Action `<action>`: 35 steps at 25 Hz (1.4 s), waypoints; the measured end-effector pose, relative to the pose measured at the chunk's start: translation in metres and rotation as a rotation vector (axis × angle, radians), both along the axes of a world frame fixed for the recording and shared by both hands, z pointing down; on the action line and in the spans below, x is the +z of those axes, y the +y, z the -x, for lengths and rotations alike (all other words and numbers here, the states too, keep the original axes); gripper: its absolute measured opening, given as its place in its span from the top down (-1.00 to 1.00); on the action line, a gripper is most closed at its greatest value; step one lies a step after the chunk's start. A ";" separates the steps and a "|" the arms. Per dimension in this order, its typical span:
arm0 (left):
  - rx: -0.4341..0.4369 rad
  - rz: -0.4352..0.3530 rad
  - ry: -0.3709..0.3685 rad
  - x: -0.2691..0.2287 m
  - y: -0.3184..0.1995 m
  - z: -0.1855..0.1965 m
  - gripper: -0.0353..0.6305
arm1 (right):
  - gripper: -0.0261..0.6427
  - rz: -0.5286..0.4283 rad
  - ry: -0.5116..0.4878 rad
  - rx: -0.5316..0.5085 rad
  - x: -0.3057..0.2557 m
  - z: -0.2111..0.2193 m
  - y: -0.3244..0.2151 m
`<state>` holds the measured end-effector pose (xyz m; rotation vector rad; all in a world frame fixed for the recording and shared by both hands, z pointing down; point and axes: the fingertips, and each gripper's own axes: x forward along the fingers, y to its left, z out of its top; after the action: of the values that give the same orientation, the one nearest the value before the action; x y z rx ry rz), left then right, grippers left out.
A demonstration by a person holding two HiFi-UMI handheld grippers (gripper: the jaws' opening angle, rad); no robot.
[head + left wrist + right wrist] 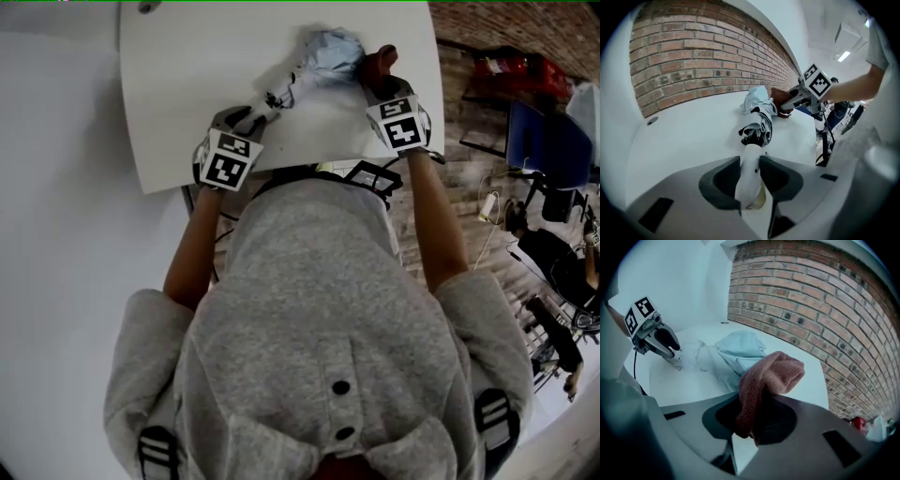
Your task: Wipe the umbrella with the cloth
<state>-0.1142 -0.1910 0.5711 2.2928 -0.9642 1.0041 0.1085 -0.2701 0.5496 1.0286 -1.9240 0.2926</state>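
Left gripper (750, 163) has its jaws apart with the white handle (749, 180) of the folded umbrella (760, 125) sitting right between them, close to both sides but not squeezed as far as I can see. The rest of it stretches straight out ahead of that gripper on the white counter (689, 140). Right gripper (749, 404) is clamped on a reddish-brown cloth (772, 373), which bunches up just in front of its jaws, right beside the pale blue canopy (736, 350) at the umbrella's end farthest from the left gripper.
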 end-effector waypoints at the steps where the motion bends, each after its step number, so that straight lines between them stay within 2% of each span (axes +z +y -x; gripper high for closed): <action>1: 0.001 0.001 0.004 0.000 0.000 -0.001 0.49 | 0.69 0.005 -0.003 -0.004 0.003 0.002 0.001; 16: 0.006 0.024 -0.003 0.005 0.004 -0.008 0.49 | 0.69 0.032 -0.034 -0.063 0.020 0.035 0.018; 35: 0.029 0.034 0.001 0.008 0.008 -0.013 0.49 | 0.69 0.068 -0.095 -0.244 0.024 0.119 0.058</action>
<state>-0.1012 -0.1832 0.5787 2.2848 -0.9090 1.0236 -0.0101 -0.2121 0.5741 0.7373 -2.0866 0.2690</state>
